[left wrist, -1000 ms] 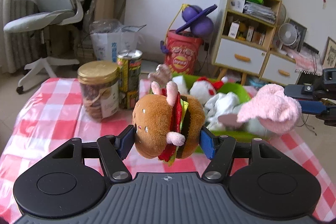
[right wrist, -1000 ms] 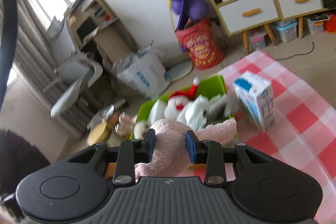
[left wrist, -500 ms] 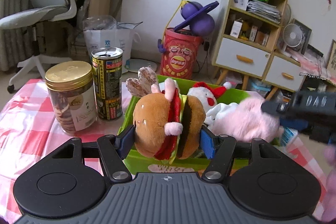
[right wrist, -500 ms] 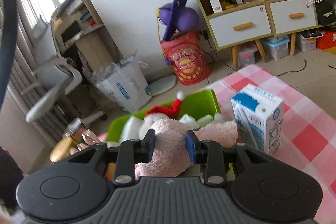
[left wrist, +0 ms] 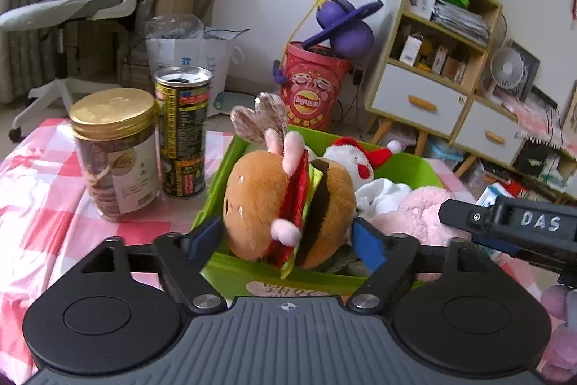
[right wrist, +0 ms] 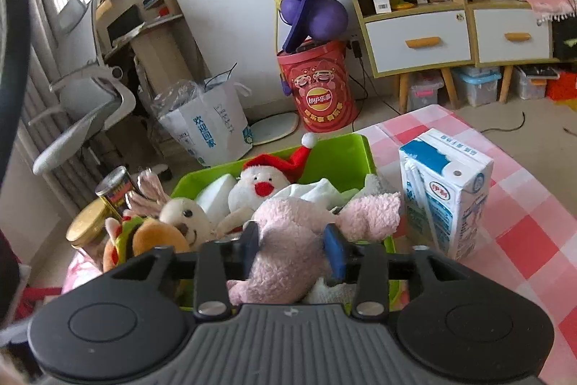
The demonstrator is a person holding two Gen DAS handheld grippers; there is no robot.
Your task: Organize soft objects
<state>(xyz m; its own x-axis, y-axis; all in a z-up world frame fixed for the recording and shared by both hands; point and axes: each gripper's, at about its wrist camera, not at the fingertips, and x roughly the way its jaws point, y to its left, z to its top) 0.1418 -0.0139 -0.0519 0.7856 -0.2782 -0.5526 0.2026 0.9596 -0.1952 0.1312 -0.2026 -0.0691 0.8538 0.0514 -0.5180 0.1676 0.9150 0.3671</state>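
Observation:
My left gripper (left wrist: 288, 240) has its blue pads spread apart on either side of a plush hamburger toy (left wrist: 288, 201), which rests in the near left end of a green bin (left wrist: 414, 165). My right gripper (right wrist: 294, 249) is open around a pink plush toy (right wrist: 288, 240) that lies in the bin (right wrist: 339, 154). The bin also holds a white Santa-hat plush (right wrist: 259, 186), a beige plush rabbit (right wrist: 184, 219) and white cloth. The right gripper shows in the left wrist view (left wrist: 512, 226) at the right.
A gold-lidded jar (left wrist: 115, 150) and a tall can (left wrist: 182, 132) stand left of the bin on the red-checked tablecloth (left wrist: 36, 204). A milk carton (right wrist: 443, 190) stands right of the bin. A red bucket (right wrist: 317, 85), a shelf unit and an office chair stand beyond the table.
Both grippers moved over the bin and lowered their toys into it. The jaws of both have opened wider, so the hamburger and the pink plush now rest in the bin.

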